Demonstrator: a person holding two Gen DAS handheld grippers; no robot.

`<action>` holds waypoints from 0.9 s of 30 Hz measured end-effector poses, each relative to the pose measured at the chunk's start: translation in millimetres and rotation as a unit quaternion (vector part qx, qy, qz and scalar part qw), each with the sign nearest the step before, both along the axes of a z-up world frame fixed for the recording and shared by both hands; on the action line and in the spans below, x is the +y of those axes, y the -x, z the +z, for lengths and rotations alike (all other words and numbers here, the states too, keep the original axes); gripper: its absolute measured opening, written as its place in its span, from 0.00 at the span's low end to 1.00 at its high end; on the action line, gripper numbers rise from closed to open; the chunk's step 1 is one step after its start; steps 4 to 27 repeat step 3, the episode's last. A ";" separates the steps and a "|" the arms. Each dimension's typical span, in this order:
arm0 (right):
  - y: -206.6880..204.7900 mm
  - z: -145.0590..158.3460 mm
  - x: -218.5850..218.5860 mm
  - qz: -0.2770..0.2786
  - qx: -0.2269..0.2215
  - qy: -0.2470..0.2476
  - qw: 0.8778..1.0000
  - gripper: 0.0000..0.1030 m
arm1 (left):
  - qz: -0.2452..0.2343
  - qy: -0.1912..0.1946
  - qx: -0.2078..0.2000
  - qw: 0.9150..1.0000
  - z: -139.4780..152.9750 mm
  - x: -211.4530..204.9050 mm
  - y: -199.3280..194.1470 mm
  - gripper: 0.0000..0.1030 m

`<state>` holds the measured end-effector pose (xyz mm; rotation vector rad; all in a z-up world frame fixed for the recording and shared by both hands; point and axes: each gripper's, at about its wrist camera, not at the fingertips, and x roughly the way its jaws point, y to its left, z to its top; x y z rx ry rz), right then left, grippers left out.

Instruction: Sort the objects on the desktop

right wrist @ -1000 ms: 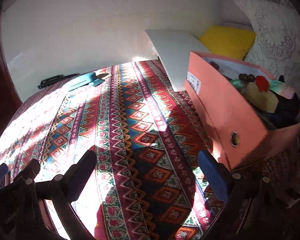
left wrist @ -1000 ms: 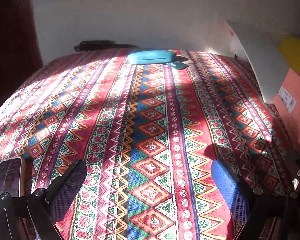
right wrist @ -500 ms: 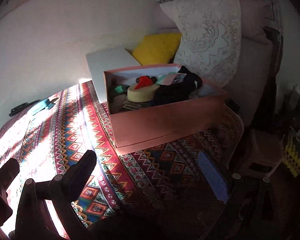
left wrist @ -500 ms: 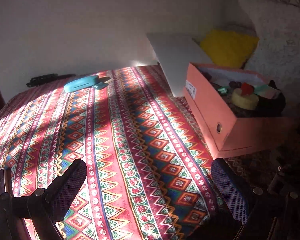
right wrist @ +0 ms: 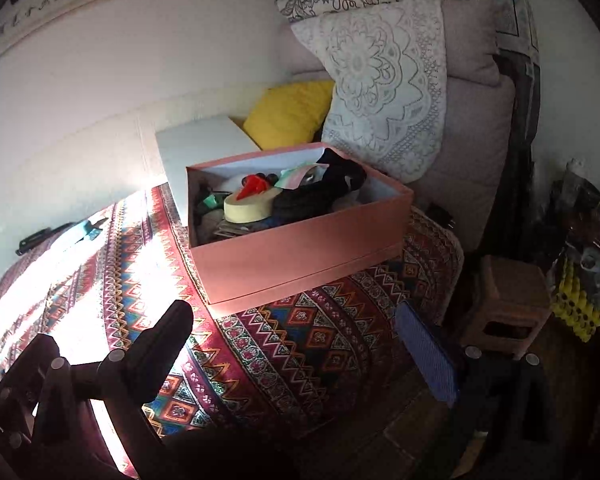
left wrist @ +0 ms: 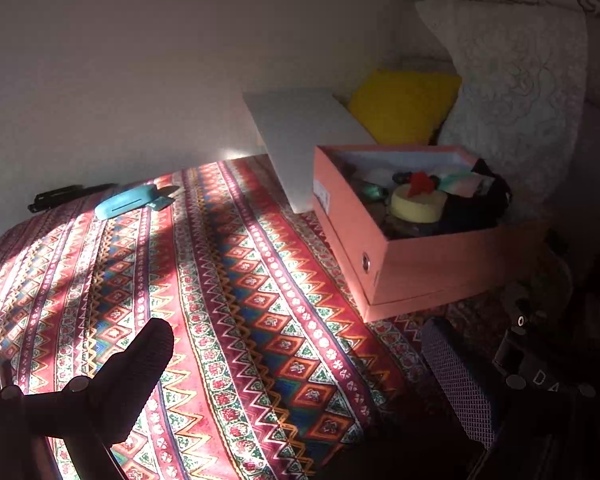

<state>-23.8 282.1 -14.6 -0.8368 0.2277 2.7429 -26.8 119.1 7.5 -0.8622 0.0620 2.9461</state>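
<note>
Above the patterned tabletop [left wrist: 260, 300], the left gripper [left wrist: 300, 368] and right gripper [right wrist: 296, 344] both hover spread wide and empty. Ahead of them sits a pink box [right wrist: 300, 248] filled with objects; far ahead-left lies a teal case [left wrist: 126, 202].

A table covered by a patterned red cloth [left wrist: 236, 300] filled most of both views, part sunlit, part in shadow. A pink box [left wrist: 420, 264] sat on it at about two o'clock, packed with small things. A white board [left wrist: 300, 140] leaned behind the box. At ten o'clock, near the far edge, lay a teal case [left wrist: 126, 202] with a black object [left wrist: 66, 196] just beyond it.
</note>
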 end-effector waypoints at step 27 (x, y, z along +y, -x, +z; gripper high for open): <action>-1.5 0.6 -0.5 0.000 0.000 0.001 1.000 1.00 | -0.003 -0.001 0.002 1.000 2.0 1.6 -2.7 0.99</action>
